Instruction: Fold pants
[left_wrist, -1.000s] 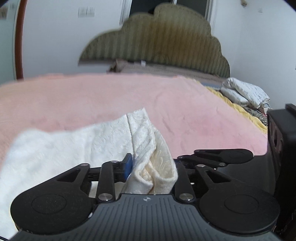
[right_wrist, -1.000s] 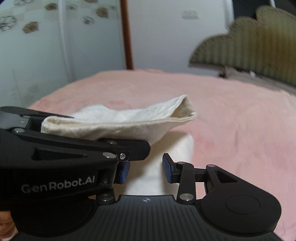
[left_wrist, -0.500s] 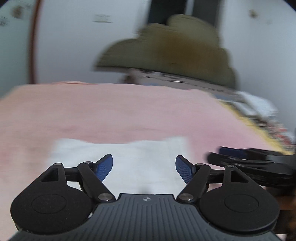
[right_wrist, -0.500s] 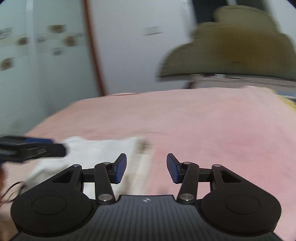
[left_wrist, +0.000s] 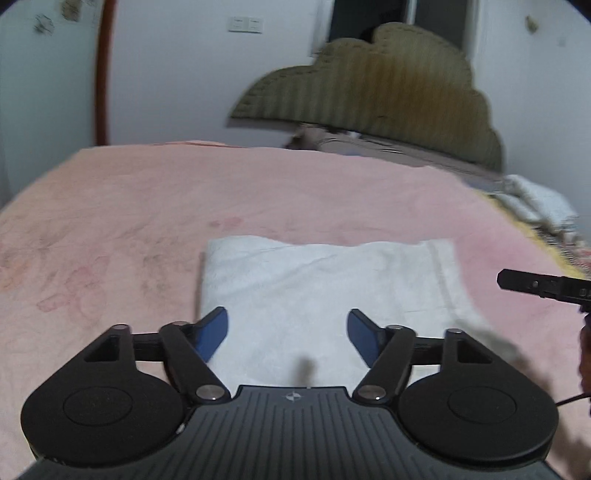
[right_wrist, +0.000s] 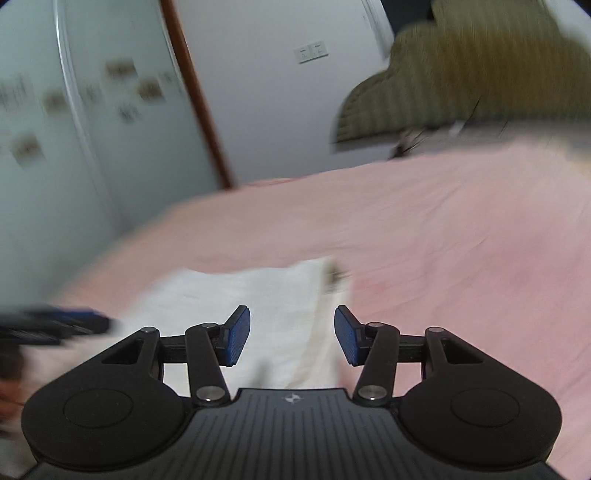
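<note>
The white pants (left_wrist: 325, 280) lie folded flat in a rectangle on the pink bed cover (left_wrist: 258, 192). My left gripper (left_wrist: 287, 332) is open and empty above the near edge of the fold. My right gripper (right_wrist: 291, 336) is open and empty over the right edge of the pants (right_wrist: 258, 299). The right gripper's tip (left_wrist: 543, 286) shows at the right in the left wrist view. The left gripper (right_wrist: 55, 325) shows blurred at the left in the right wrist view.
An olive scalloped headboard (left_wrist: 388, 85) stands at the far end of the bed. Folded bedding (left_wrist: 539, 203) lies at the far right edge. A white wall with a brown door frame (right_wrist: 199, 110) stands to the left.
The left gripper let go of the pants and opened. The lifted fold now lies flat. Both grippers pulled back from the pants.
</note>
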